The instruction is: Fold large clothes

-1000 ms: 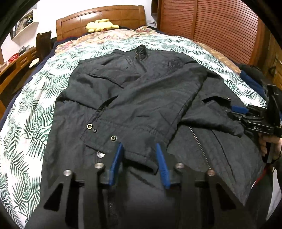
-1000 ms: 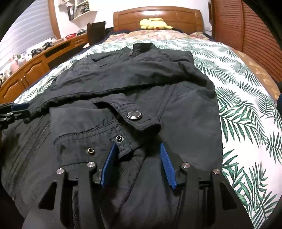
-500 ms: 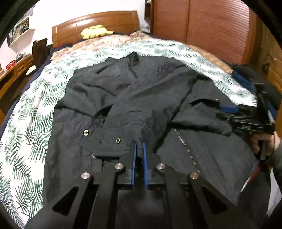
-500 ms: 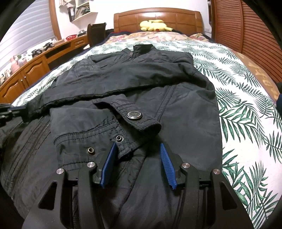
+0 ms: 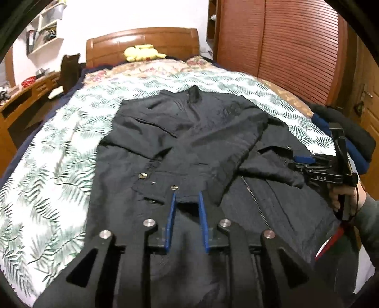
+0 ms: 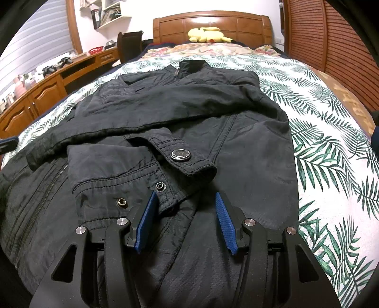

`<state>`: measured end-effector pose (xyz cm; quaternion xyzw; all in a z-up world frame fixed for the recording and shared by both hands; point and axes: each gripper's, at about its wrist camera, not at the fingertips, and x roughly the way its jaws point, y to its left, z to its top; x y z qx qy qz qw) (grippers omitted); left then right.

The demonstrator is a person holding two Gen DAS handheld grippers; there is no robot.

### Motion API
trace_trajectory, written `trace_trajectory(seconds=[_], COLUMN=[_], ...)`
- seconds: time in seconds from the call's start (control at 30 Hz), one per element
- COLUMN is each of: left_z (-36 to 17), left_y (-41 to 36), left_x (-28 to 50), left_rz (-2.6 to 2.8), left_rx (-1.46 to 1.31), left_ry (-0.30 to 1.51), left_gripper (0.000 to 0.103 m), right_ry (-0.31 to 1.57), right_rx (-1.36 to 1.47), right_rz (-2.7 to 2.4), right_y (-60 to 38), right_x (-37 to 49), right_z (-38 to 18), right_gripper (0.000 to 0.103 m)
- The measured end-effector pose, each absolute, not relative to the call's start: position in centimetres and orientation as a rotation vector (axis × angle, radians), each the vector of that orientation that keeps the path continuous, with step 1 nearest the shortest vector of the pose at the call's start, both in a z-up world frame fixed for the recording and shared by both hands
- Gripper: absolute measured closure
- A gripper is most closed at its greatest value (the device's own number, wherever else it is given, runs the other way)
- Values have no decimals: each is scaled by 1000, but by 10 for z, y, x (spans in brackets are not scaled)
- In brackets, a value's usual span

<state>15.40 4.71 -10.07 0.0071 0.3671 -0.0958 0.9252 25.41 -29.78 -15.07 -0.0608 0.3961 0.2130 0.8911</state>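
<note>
A black jacket lies front-up on the bed, both sleeves folded across its chest. In the left wrist view my left gripper hovers at the cuff of one folded sleeve. Its jaws are opening, and the cuff's edge lies slack by the tips with no pad pressing on it. My right gripper stands open over the jacket's lower front, its left finger beside the other sleeve's cuff and snap strap. The right gripper also shows in the left wrist view, held by a hand.
The bed has a leaf-print sheet, a wooden headboard and a yellow plush toy. A wooden desk runs along the left and louvred wardrobe doors along the right. Dark clothes are piled at the bed's right edge.
The left gripper's jaws shut at the sleeve cuff half a second ago and have parted again, and the gripper has drawn back and up. The right gripper has not moved.
</note>
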Motion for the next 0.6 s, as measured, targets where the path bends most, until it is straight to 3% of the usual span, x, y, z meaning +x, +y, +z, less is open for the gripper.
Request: trace_trajectory(seconds=[0.3, 0.6], left_z=[-96, -118], left_y=[96, 129], left_x=[136, 121], left_rz=[-99, 13], left_rx=[-15, -10], left_ry=[751, 795], left_gripper=[65, 60], right_ry=[822, 822], right_rx=[-126, -127], right_rz=[443, 442], right_y=[-298, -298], right_x=[254, 253], right_z=[-151, -151], right_gripper=[51, 51])
